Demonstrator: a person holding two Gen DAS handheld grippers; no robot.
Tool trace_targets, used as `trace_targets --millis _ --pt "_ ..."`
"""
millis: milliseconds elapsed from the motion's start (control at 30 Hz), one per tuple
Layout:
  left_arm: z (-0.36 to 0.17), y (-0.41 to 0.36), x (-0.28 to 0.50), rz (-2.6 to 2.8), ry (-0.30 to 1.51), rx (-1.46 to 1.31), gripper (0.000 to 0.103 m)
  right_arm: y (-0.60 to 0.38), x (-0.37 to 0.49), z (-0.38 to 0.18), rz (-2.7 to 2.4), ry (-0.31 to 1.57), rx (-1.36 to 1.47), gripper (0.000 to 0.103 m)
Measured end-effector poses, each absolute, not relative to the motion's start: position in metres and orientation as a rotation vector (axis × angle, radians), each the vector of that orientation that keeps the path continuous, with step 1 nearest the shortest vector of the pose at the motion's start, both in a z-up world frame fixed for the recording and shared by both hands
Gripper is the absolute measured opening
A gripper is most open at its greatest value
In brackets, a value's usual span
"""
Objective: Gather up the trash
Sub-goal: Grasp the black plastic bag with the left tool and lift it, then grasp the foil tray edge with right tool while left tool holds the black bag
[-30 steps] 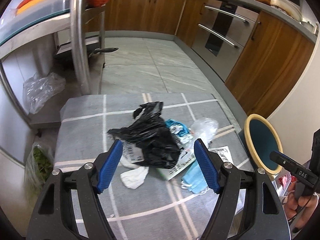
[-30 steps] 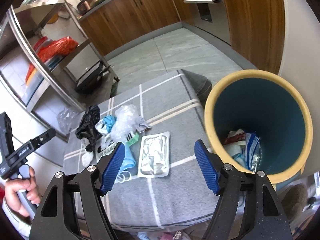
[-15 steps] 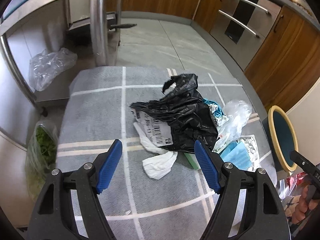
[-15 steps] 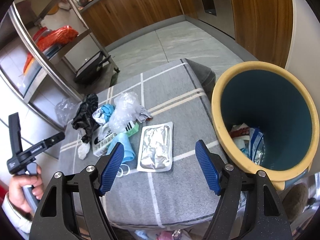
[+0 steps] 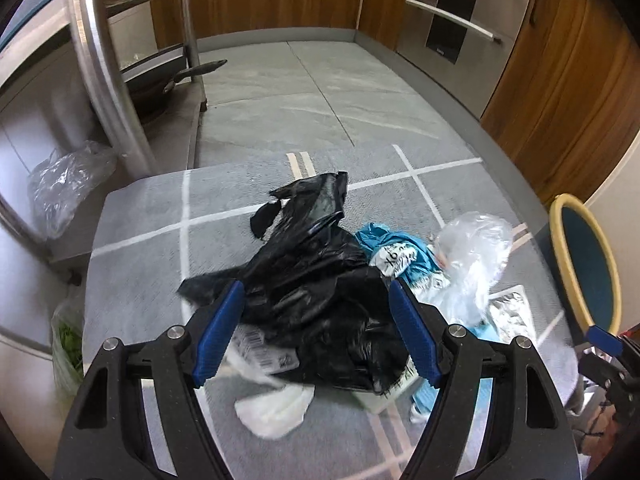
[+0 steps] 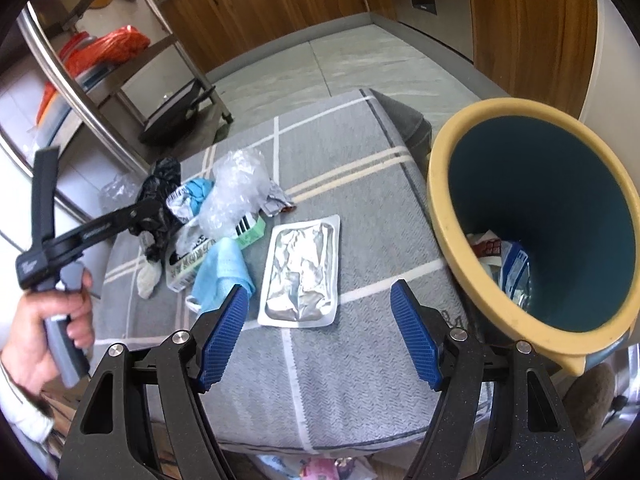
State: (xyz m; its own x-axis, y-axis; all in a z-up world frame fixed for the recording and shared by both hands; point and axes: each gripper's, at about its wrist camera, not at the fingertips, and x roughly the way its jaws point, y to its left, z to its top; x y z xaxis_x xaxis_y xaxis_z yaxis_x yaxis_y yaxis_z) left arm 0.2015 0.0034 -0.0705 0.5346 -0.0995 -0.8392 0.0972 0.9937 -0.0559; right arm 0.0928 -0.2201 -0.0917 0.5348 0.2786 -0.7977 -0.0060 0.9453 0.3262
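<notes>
1. While the left gripper (image 5: 316, 332) hangs wide over the black bag (image 5: 312, 280), both fingers straddle it and nothing is held; closing here could also snag the labelled wrapper (image 5: 264, 354) and white tissue (image 5: 276, 406) tucked under the bag's near edge, so that loose pieces drop on the way to the bin (image 6: 536, 236).
2. Because the bag is limp and crumpled, a shallow pinch may catch only a fold and let it slide out.
3. Since the trash lies in one overlapping heap on the left of the grey surface (image 6: 360, 360), lifting one piece could drag its neighbours off the edge.
4. With the right gripper (image 6: 318, 338) wide and empty near the foil packet (image 6: 304, 272), the flat packet may resist a pinch against the cloth.
5. Count: one bin at the right, already holding a few wrappers; one black bag, one clear plastic bag (image 6: 236, 196), one blue mask (image 6: 224, 272), one foil packet, one white tissue; smaller wrappers in the heap overlap too much to count.
</notes>
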Motion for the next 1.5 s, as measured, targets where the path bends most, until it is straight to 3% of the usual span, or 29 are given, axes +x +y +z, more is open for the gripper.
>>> trace_targets --millis 67,133,233,400,1500 --pt "-0.076 0.0 0.206 -0.115 1.013 0.013 0.071 -0.219 0.094 -0.095 0.171 1.005 0.298 0.075" --pt "-0.081 -0.002 0.208 -0.124 1.031 0.013 0.051 -0.219 0.095 -0.097 0.168 1.011 0.3 0.075" --pt "-0.08 -0.002 0.206 -0.121 1.031 0.028 0.032 -0.218 0.097 -0.098 0.169 1.01 0.304 0.075" --pt "-0.07 0.005 0.198 -0.099 1.005 0.026 0.018 -0.213 0.099 -0.101 0.177 1.015 0.301 0.075" --pt "0.017 0.036 0.138 -0.147 0.828 -0.18 0.016 -0.195 0.113 -0.136 0.165 1.076 0.259 0.075"
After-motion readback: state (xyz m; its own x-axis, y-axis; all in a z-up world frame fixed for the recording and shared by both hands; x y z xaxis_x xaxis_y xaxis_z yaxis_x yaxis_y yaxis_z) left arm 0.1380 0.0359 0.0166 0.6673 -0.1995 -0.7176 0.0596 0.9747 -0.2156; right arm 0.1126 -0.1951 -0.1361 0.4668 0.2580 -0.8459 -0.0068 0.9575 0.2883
